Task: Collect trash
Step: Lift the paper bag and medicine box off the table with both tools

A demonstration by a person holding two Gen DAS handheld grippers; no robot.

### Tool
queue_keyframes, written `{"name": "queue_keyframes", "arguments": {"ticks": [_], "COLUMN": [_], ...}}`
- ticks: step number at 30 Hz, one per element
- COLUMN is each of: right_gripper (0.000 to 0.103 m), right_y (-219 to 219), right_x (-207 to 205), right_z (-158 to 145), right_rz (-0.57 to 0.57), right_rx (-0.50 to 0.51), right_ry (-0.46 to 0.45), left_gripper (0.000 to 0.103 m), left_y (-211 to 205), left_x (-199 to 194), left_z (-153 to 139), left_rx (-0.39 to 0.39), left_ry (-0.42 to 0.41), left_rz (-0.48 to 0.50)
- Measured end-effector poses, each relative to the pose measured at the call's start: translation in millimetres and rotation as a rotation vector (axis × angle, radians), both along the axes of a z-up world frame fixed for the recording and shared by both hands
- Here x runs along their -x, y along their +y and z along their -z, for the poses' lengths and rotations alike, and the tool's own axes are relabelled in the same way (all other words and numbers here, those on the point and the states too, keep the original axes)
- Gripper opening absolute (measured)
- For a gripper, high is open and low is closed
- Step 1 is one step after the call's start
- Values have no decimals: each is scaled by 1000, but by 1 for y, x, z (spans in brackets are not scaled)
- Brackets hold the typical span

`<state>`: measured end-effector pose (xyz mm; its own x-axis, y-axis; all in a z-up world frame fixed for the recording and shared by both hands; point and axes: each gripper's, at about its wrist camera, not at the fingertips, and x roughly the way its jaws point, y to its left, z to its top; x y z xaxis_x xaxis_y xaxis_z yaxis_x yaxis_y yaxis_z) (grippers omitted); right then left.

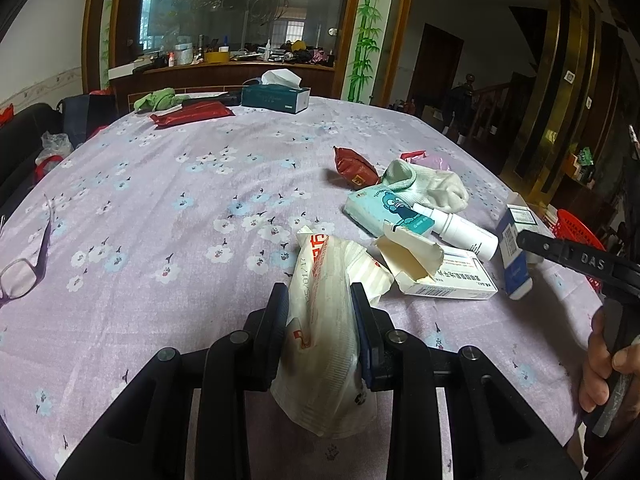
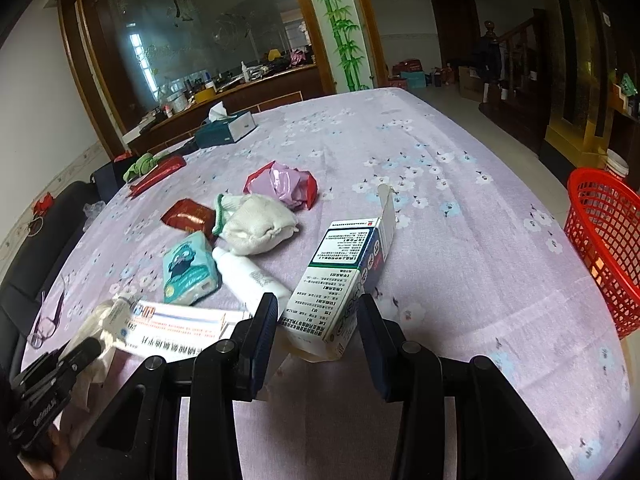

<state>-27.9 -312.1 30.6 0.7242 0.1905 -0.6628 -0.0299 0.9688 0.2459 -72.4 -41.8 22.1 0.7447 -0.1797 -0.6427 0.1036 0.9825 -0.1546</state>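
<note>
A: Left tool [image 1: 320, 304]?
B: Pinching a crumpled white wrapper with red print [image 1: 324, 320], held just above the counter [image 1: 160, 208] with its lilac flowered cloth.

A: Right tool [image 2: 318, 320]?
B: Fingers spread either side of a blue-and-white carton [image 2: 344, 280] with its flap up. Whether the pads touch it I cannot tell from this angle; it looks loose between them.

A: Items on the counter, right wrist view?
B: At 9 o'clock from the carton, a white bottle [image 2: 248, 280] lying flat, then a teal tissue pack [image 2: 190, 270]. At 11 o'clock, a white sock [image 2: 256, 224] touching a dark red sachet [image 2: 188, 214]; beyond it, a crumpled pink bag [image 2: 286, 184]. A long white box [image 2: 180, 326] lies at 9 o'clock, low.

A: Receptacle?
B: A red mesh basket [image 2: 604, 244] off the counter's edge, at 3 o'clock.

A: Other?
B: Spectacles [image 1: 28, 268] at 9 o'clock in the left wrist view; a tissue box [image 1: 276, 96] at 12 o'clock, far side.
</note>
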Motion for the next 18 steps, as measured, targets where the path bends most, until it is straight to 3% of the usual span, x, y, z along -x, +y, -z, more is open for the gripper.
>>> {"name": "queue_keyframes", "arguments": {"ticks": [7, 18], "right_gripper": [44, 44], "right_y": [-21, -82], "right_x": [28, 61], "right_z": [-28, -53], "right_rz": [9, 84], "right_rx": [-36, -137], "right_ry": [-43, -78], "left_gripper": [29, 29], "left_y": [-16, -91], "left_x": [11, 9], "left_z": [-31, -78], "left_rx": [20, 61], "left_ry": [-43, -82], "left_rz": [52, 258]}}
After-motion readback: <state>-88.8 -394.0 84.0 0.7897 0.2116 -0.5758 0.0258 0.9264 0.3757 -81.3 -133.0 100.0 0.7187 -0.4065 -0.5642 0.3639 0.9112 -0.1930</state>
